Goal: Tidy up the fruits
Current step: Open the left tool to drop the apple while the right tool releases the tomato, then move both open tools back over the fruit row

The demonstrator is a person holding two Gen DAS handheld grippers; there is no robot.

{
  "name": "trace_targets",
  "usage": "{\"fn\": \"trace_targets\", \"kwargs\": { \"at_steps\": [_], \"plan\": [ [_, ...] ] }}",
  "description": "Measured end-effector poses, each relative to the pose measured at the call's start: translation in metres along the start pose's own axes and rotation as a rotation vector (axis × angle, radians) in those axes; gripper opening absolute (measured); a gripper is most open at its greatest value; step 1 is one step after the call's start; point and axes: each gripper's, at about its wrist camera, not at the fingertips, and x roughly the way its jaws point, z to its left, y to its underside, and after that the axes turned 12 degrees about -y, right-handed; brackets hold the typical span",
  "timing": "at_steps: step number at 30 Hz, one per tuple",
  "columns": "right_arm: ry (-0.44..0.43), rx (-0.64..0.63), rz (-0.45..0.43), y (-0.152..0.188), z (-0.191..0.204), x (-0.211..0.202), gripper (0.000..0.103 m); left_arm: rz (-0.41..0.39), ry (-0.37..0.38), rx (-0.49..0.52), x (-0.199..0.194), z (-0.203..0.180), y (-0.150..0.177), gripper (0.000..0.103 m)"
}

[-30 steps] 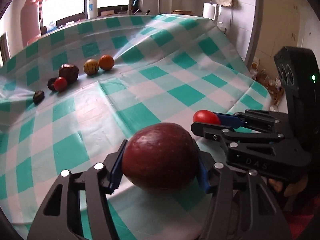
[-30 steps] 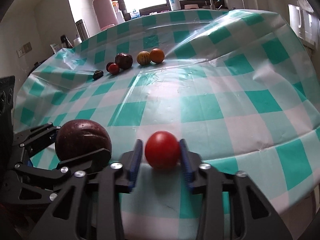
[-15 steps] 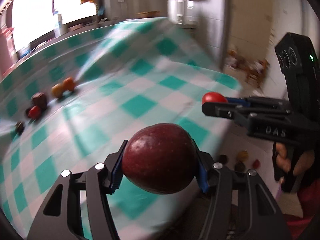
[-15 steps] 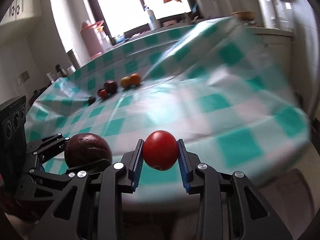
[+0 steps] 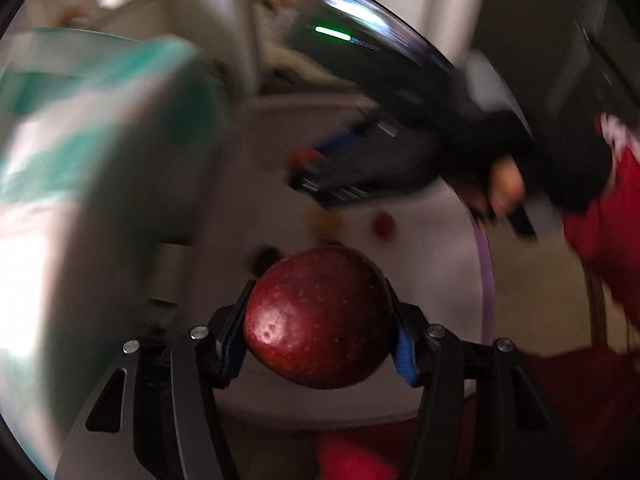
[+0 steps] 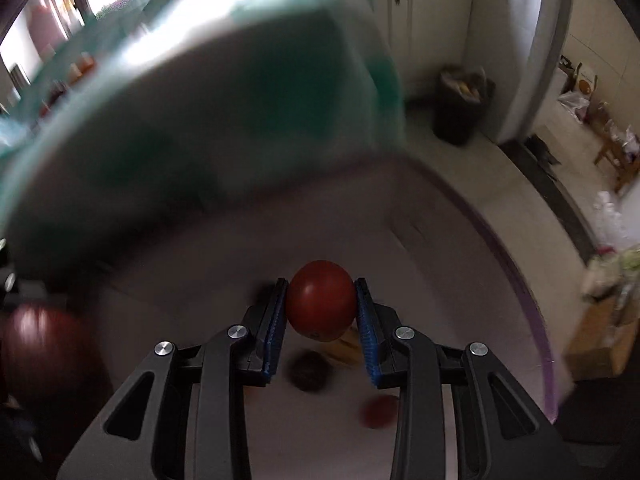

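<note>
Left tool (image 5: 320,316) gripping apple (image 5: 320,316), tablecloth (image 5: 80,140) smeared (heavy blur), small fruits (image 6: 308,370) indistinct

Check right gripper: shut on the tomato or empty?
Shut on the tomato: both blue pads of the right gripper press its sides.

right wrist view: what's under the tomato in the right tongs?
Below the tomato is a pale round surface holding a dark fruit, a red fruit and something yellowish, blurred. The tomato and tongs cover whatever lies straight beneath.
</note>
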Motion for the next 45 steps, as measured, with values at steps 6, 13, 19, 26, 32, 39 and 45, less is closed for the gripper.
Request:
{"fn": "trace_targets", "kwargs": {
  "at_steps": [6,13,19,26,32,39,45],
  "plan": [
    [0.168,-0.044,0.180,0.008,-0.019,0.043,0.033,0.159,0.050,0.202,0.069,-0.048,0.000,0.059],
    [0.215,-0.043,0.239,0.017,-0.023,0.057,0.033,0.214,0.032,0.283,0.092,-0.068,0.009,0.059],
    [0.228,-0.053,0.269,0.017,-0.020,0.065,0.034,0.222,0.016,0.290,0.093,-0.077,0.014,0.060],
    [0.207,-0.007,0.244,0.014,-0.023,0.052,0.060,0.105,-0.035,0.236,0.070,-0.072,0.005,0.080],
    [0.180,0.023,0.207,0.017,-0.011,0.031,0.071,-0.135,-0.179,0.146,0.010,-0.050,-0.007,0.083],
    [0.229,-0.013,0.066,-0.005,0.027,-0.032,0.076,-0.410,-0.365,-0.118,-0.088,0.022,0.003,0.100],
    [0.160,-0.093,-0.266,-0.043,0.091,-0.111,0.087,-0.460,-0.520,-0.399,-0.145,0.111,0.051,0.101]
  ]
}}
